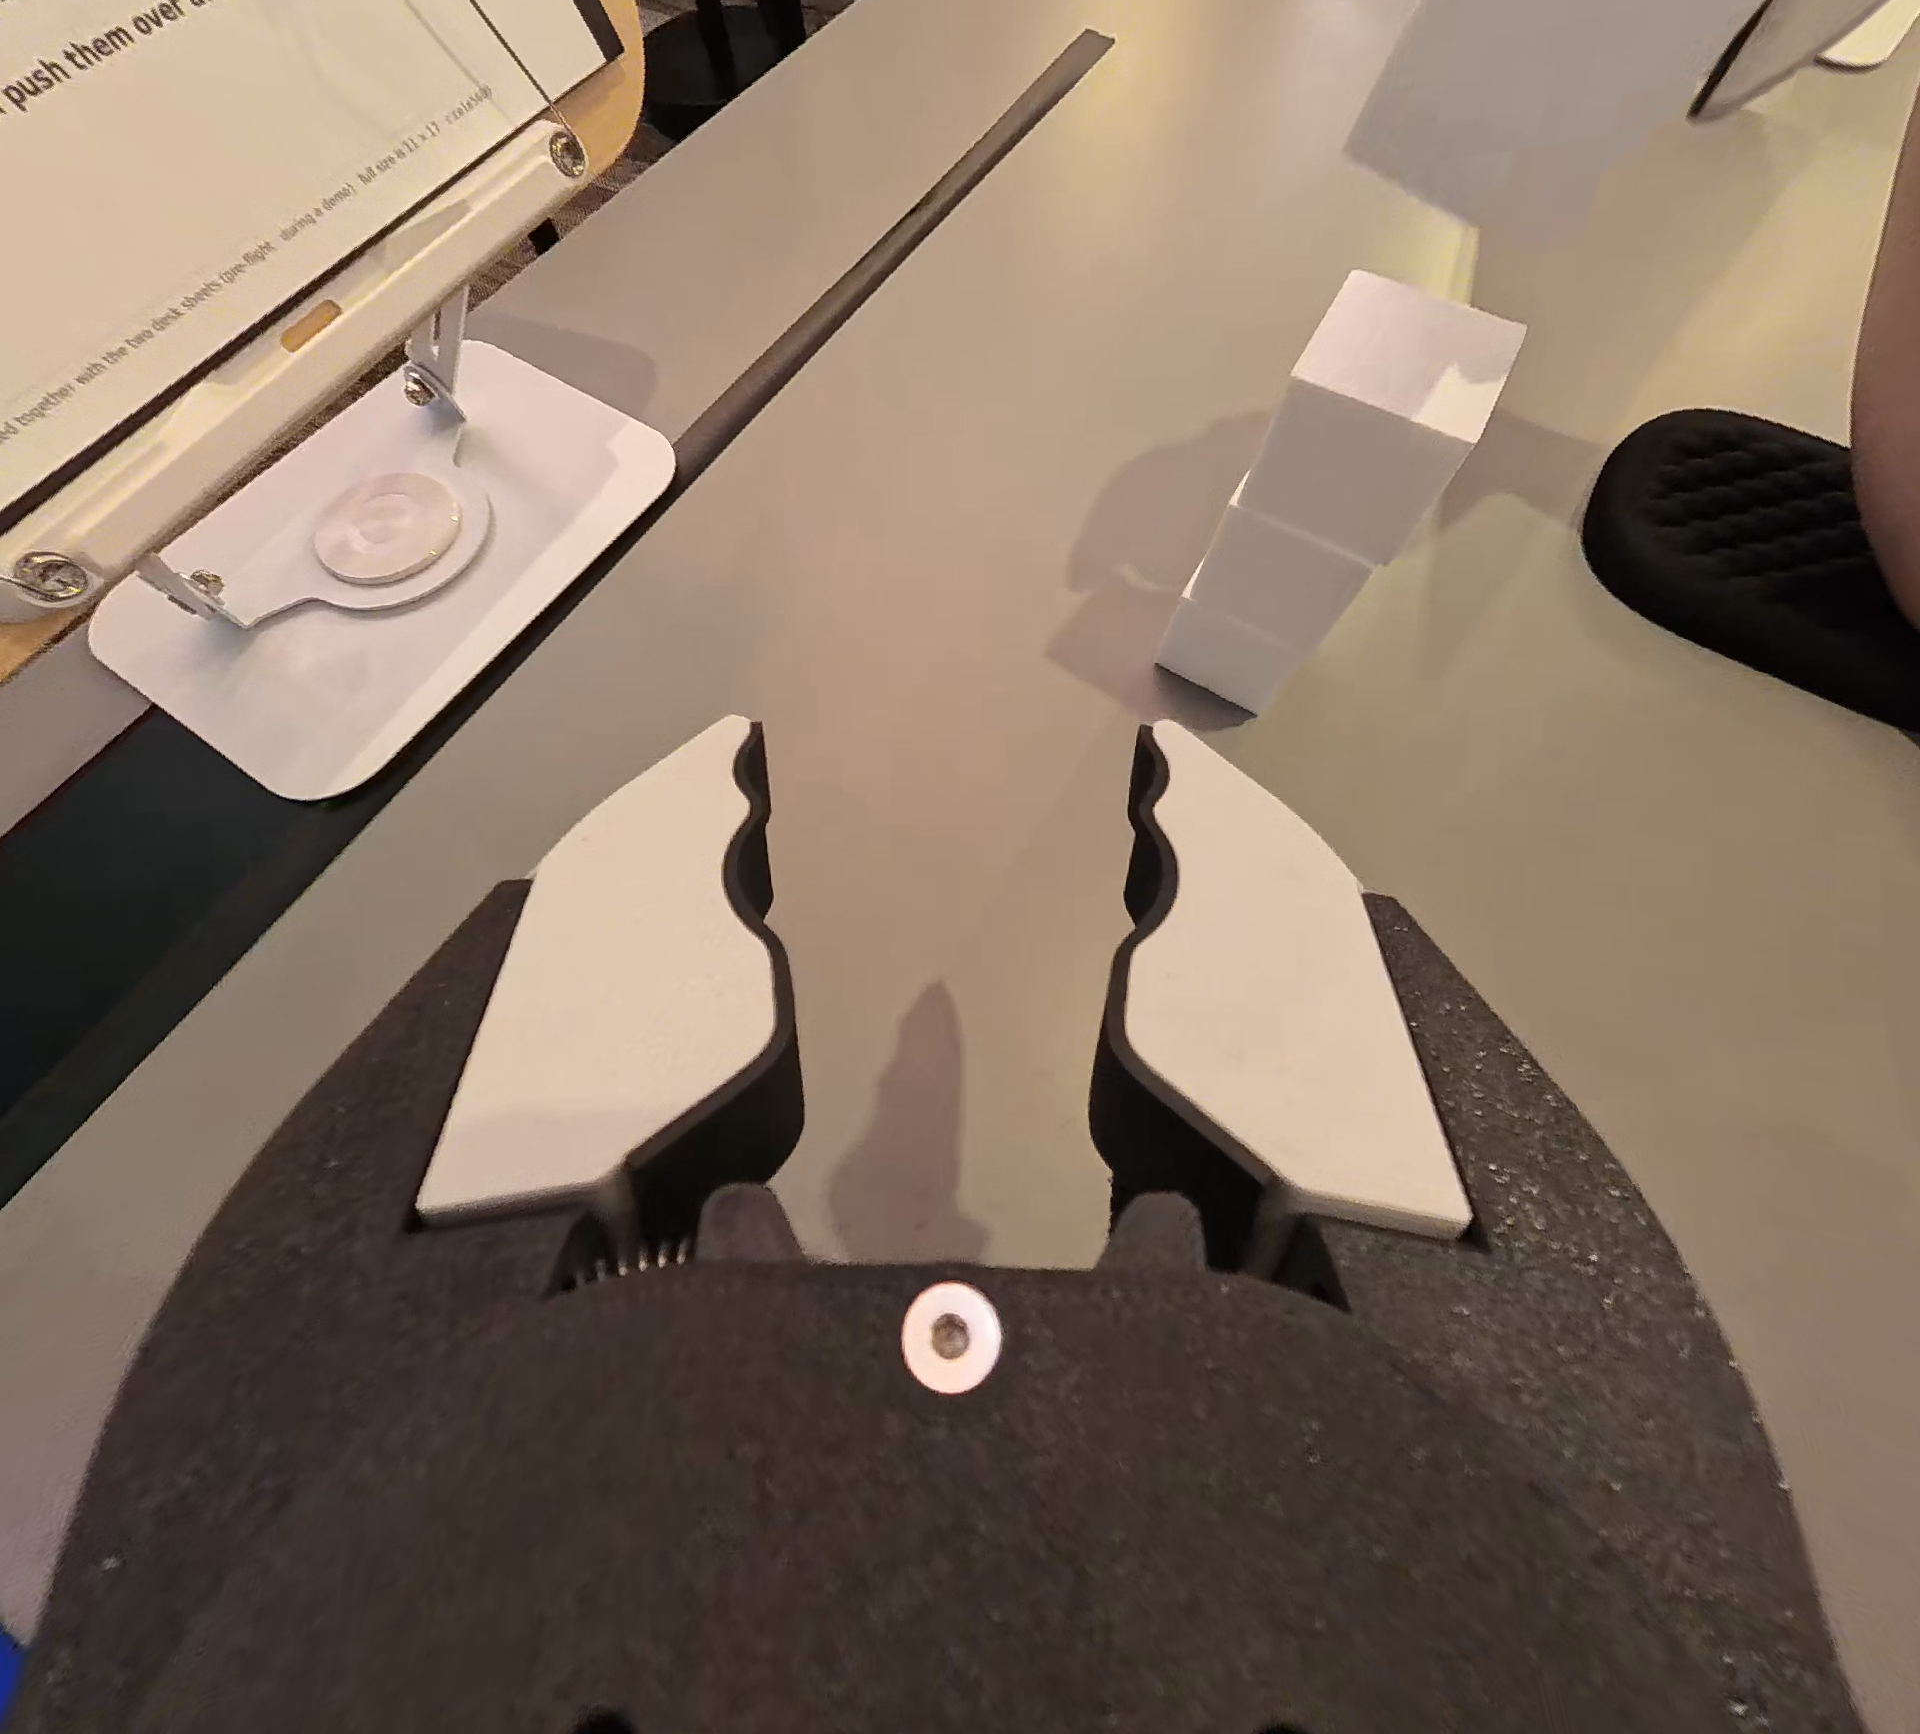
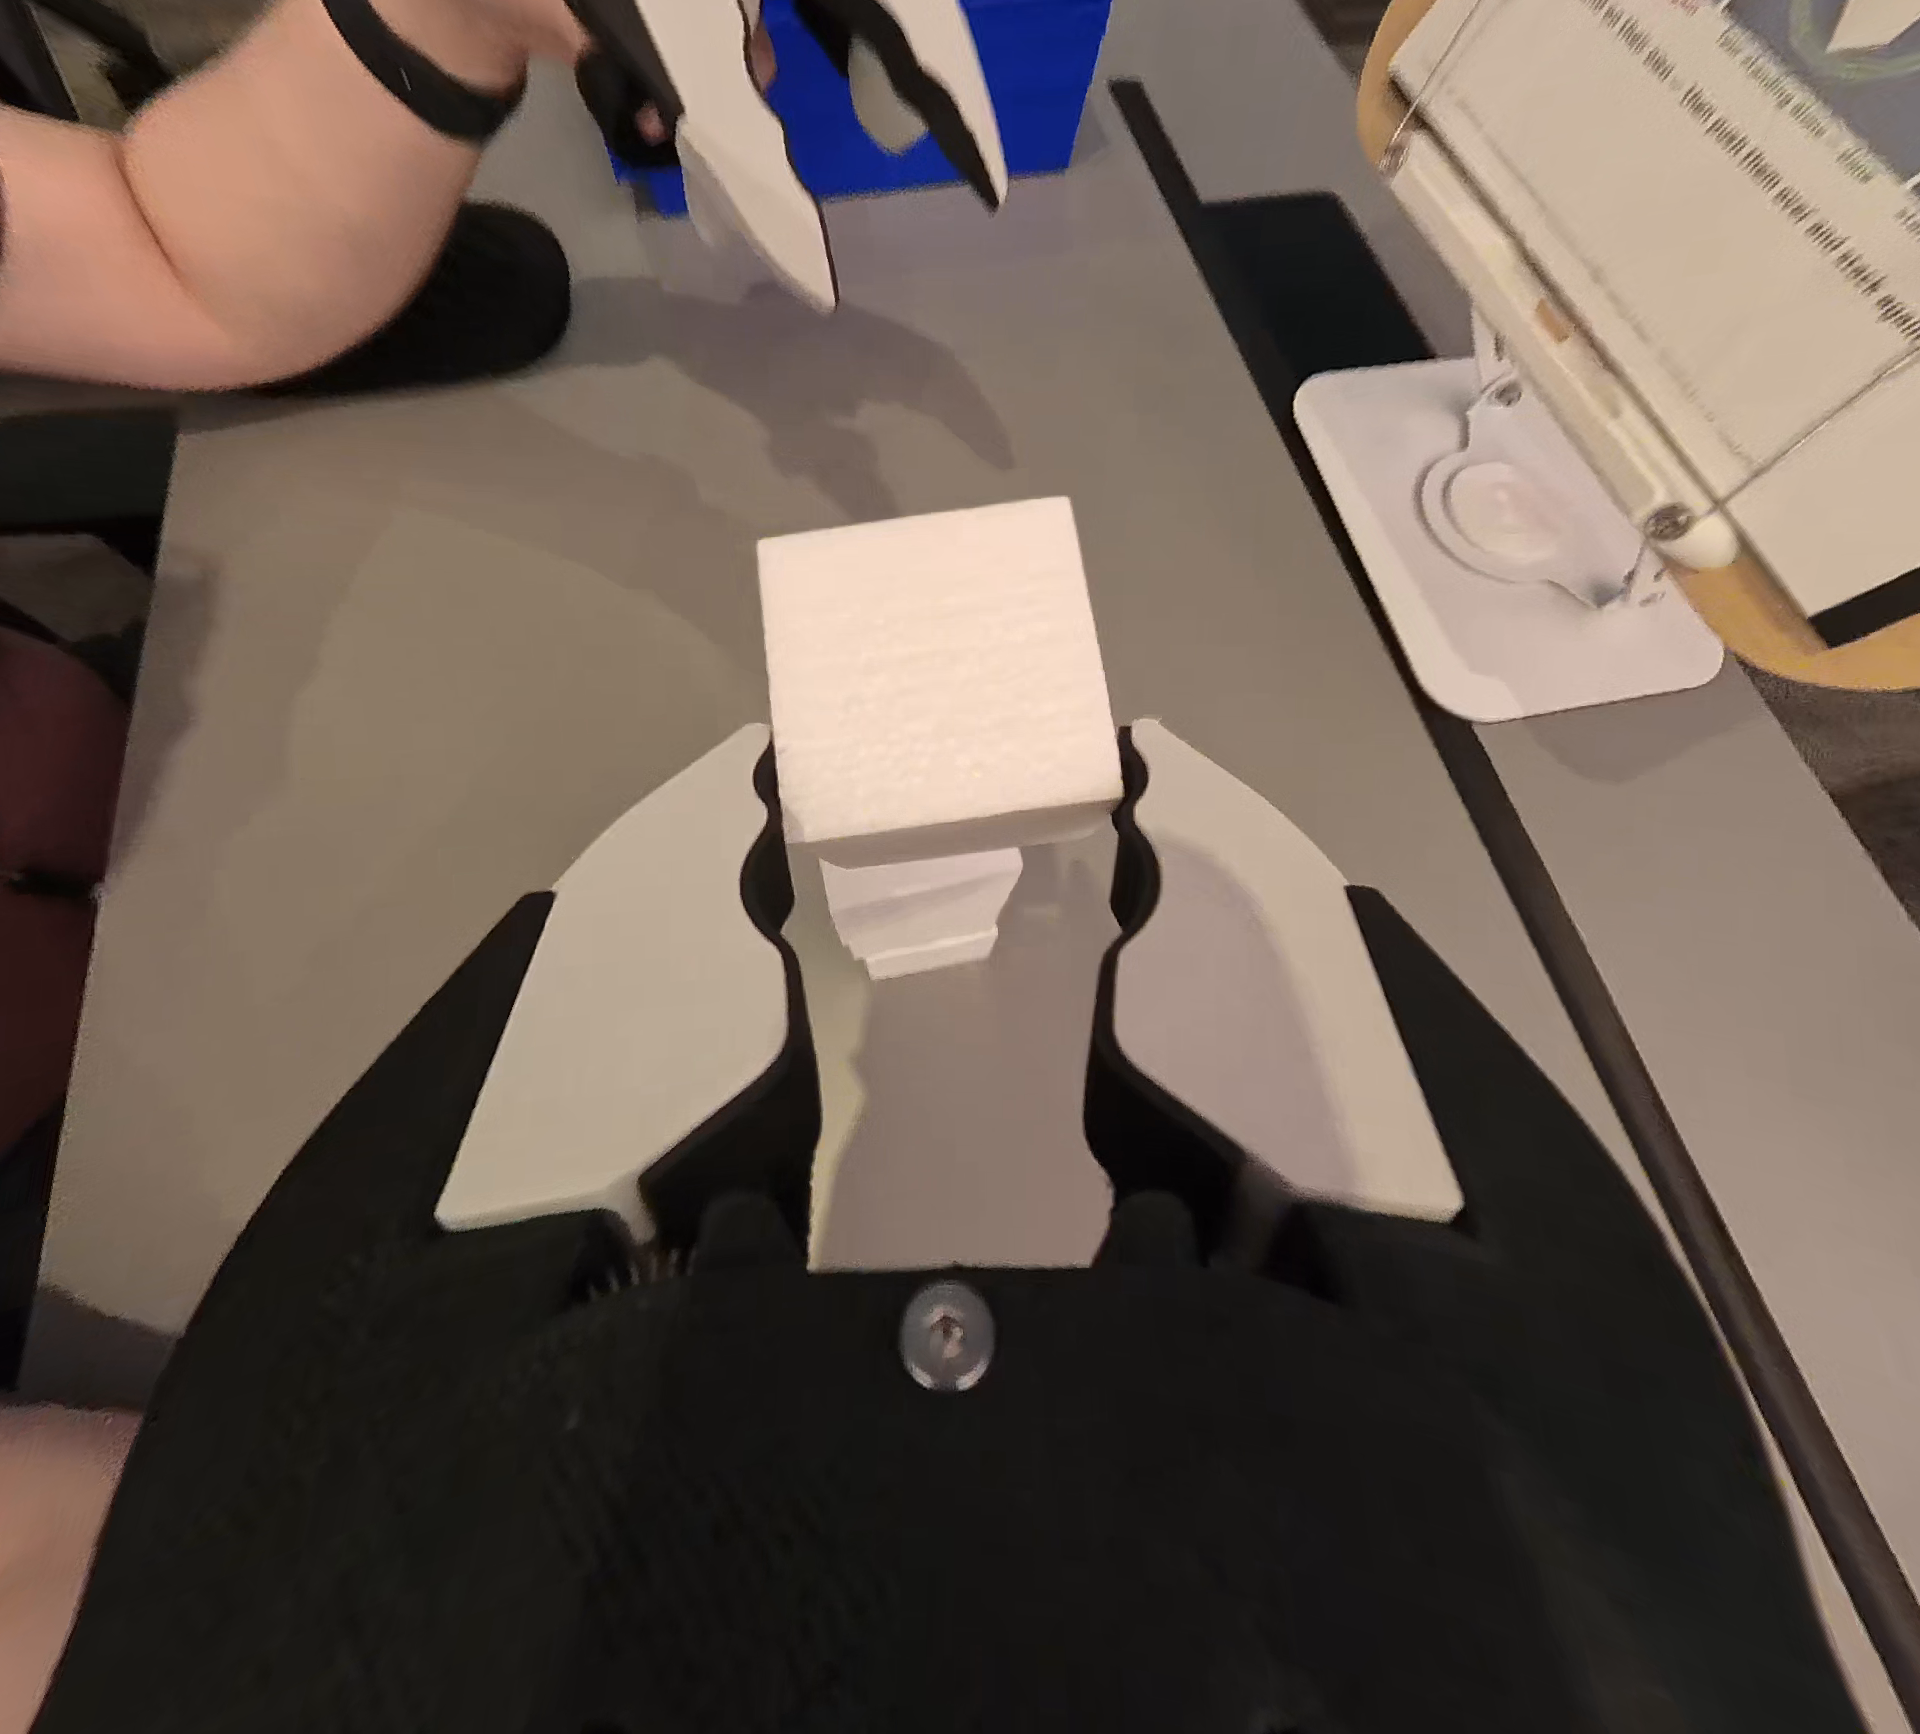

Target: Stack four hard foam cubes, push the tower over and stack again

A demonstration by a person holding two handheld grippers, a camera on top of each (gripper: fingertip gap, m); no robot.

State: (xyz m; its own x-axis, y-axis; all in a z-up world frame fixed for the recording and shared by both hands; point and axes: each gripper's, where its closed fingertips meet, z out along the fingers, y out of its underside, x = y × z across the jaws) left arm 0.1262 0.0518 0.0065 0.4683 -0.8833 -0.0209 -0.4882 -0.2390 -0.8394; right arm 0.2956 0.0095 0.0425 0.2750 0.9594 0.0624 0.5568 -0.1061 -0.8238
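Three white foam cubes stand stacked as a tower [image 1: 1340, 489] on the grey table [image 1: 883, 437], right of centre in the left wrist view. My right gripper [image 2: 945, 739] is shut on a fourth white cube [image 2: 935, 666] and holds it in the air above the tower [image 2: 920, 915], not touching it. The held cube shows at the top right of the left wrist view [image 1: 1590, 22]. My left gripper [image 1: 945, 734] is open and empty, to the left of the tower and short of it. It also shows in the right wrist view [image 2: 904, 235], raised beyond the tower.
A document holder on a white base [image 1: 384, 583] stands at the table's left edge, also in the right wrist view [image 2: 1507, 541]. A blue bin [image 2: 997, 22] sits at the far end. A dark slot [image 1: 904, 230] runs along the table. A black chair armrest [image 1: 1756, 541] lies to the right. Across from one pair of fingers to the other is roughly 20 centimeters.
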